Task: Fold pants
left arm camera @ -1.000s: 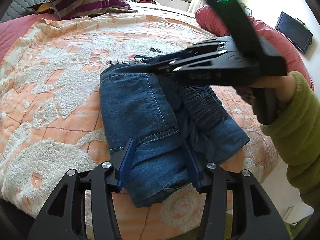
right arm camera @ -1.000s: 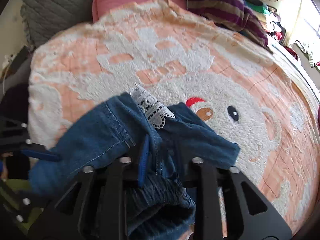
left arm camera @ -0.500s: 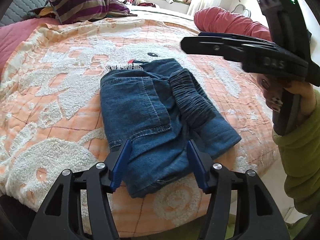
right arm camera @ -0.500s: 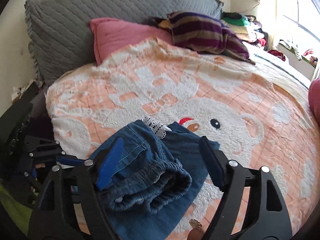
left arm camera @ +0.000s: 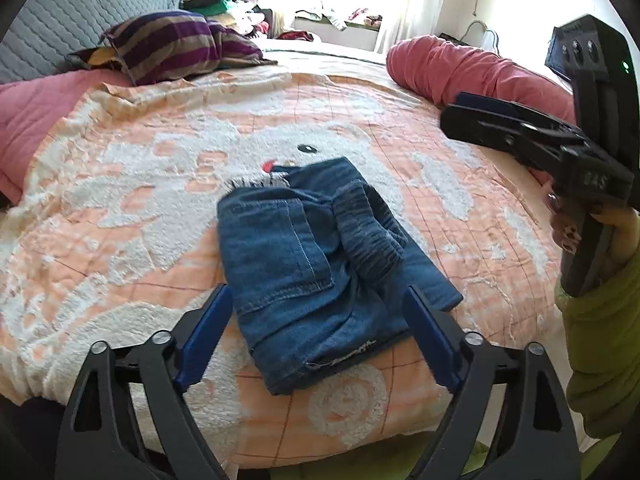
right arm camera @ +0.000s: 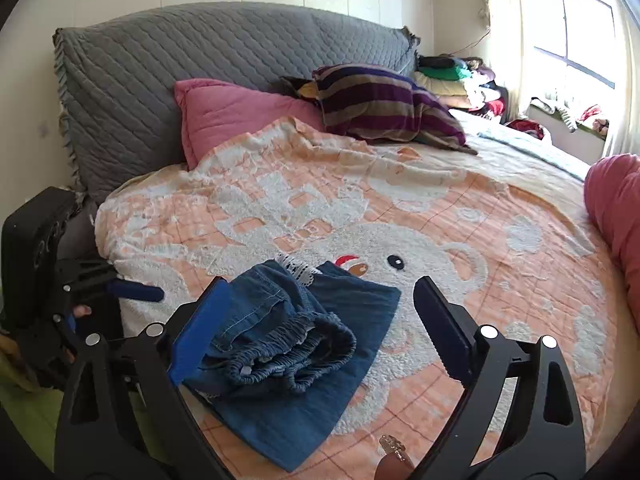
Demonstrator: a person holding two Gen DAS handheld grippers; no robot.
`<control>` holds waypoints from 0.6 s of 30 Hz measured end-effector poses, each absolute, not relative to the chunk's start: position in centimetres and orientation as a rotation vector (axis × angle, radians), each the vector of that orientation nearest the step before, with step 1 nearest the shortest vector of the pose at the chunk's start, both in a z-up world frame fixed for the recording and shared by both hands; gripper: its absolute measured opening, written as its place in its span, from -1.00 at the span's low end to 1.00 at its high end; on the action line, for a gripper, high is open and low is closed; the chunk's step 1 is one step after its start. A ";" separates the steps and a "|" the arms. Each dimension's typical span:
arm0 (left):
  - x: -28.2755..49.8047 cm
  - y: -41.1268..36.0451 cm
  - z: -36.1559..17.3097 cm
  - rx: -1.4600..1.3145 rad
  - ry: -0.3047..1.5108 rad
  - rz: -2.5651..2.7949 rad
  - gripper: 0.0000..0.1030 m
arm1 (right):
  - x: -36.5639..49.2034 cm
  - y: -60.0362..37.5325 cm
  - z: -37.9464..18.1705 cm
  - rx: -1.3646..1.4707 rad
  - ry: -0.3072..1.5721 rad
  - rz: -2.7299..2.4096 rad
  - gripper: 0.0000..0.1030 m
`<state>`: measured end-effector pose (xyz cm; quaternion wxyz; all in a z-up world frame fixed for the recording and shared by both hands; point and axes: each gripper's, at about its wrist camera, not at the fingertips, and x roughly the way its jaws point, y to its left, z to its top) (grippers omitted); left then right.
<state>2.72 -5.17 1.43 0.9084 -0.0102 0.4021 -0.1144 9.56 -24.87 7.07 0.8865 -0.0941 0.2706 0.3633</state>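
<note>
Lying folded, pants (left arm camera: 320, 264) on blanket (left arm camera: 120, 208), striped pillow (left arm camera: 172, 46) behind

Daylight floods in from the window (right arm camera: 576, 36) at the far right, blown out to white in both views. The bedspread (left arm camera: 120, 208) is brightly and evenly lit, with soft, faint shadows. The headboard (right arm camera: 208, 64) on the far left sits dimmer. Both pictures bulge like a fisheye, with dark rounded corners. Focus is sharp centrally, slightly soft toward the edges.
</note>
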 end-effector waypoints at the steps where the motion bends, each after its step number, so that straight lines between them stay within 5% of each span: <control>1: 2.7 -5.1 1.7 -0.016 0.820 -0.227 0.75 | 9.4 -25.0 7.2 -0.196 0.555 0.750 0.73; 18: 4.2 -2.7 1.6 -0.058 0.818 -0.138 0.90 | 9.8 -26.6 5.6 -0.153 0.583 0.677 0.80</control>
